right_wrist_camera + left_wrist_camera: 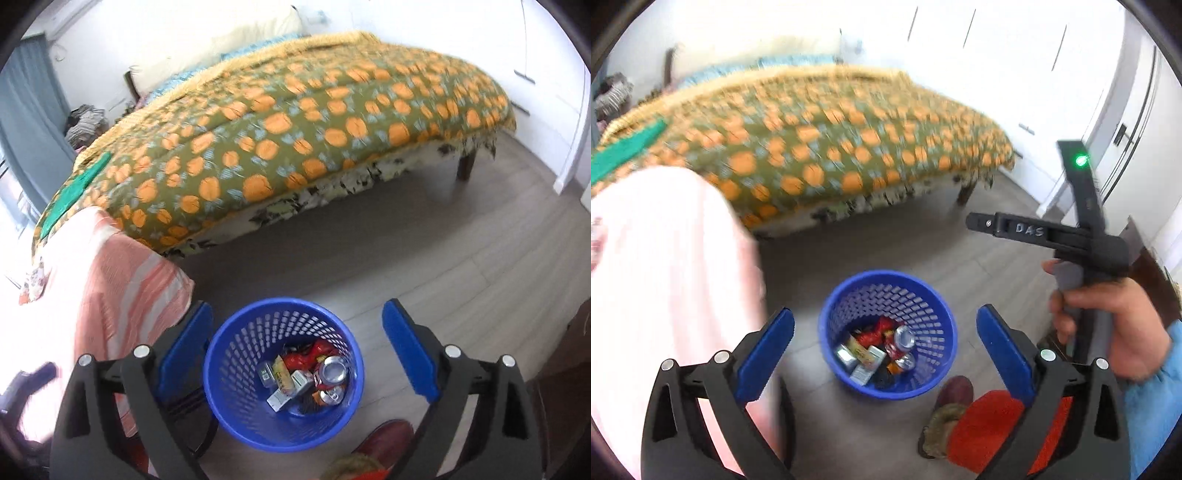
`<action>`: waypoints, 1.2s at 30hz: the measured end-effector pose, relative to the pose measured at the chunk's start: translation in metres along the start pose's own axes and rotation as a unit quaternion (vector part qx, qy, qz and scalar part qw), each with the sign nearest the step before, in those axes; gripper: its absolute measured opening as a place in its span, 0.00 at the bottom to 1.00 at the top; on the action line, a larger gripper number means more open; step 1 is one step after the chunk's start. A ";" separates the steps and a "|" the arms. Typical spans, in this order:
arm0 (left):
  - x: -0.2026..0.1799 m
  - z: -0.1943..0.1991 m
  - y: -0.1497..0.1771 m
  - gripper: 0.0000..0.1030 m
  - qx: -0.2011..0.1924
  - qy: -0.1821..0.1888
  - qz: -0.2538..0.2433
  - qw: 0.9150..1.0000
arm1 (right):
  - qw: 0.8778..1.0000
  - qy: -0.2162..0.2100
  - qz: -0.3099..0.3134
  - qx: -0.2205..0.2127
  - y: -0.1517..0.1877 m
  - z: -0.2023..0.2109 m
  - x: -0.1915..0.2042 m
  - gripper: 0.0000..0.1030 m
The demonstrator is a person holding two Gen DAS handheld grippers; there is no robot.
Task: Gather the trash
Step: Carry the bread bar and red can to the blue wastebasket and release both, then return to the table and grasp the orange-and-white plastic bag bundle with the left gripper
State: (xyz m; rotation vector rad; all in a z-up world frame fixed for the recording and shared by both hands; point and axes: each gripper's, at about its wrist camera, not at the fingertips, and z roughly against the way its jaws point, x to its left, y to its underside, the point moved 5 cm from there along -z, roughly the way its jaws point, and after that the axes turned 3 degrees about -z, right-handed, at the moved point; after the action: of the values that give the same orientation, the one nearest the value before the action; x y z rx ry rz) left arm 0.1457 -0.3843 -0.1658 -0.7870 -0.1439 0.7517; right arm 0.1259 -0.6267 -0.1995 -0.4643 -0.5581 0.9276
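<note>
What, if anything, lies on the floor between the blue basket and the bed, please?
Nothing: between the blue basket and the bed there is only bare grey floor, clearest in the right wrist view.

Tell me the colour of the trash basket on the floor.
The basket is bright blue plastic with perforated walls, holding cans and cartons; the right wrist view shows it best.

Daylight, bright, entering from the left side and rear of the room. White wall (960,33) and cupboards overexposed, detail lost. Pink cloth (665,277) washed out in the left wrist view, better rendered in the right. Bedspread (820,133) smeared by motion blur in the left wrist view, sharper in the right (295,122). Soft shadow under the bed on the floor (369,251). Strong fisheye curvature; black vignette at the corners.
</note>
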 end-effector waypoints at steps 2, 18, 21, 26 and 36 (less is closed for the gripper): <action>0.022 0.031 0.014 0.95 -0.008 -0.024 0.005 1.000 | 1.000 -0.004 0.019 -0.016 0.004 0.010 0.019 0.94; 0.280 0.166 0.142 0.95 0.048 -0.249 0.120 0.960 | 0.956 -0.105 0.270 0.044 0.154 0.019 0.310 0.95; 0.310 0.176 0.153 0.95 0.058 -0.271 0.136 0.951 | 0.952 -0.107 0.281 0.047 0.157 0.011 0.365 0.95; 0.340 0.178 0.169 0.95 0.068 -0.259 0.174 0.948 | 0.948 -0.089 0.301 0.048 0.153 -0.026 0.423 0.95; 0.344 0.173 0.161 0.96 0.080 -0.252 0.163 0.950 | 0.954 -0.087 0.278 0.066 0.148 -0.054 0.426 0.95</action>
State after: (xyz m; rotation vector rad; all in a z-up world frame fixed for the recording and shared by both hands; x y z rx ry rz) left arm 0.2423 0.0196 -0.2048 -0.4517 -0.4141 1.2579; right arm 0.2727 -0.1981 -0.2237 -0.4271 -0.5284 1.5480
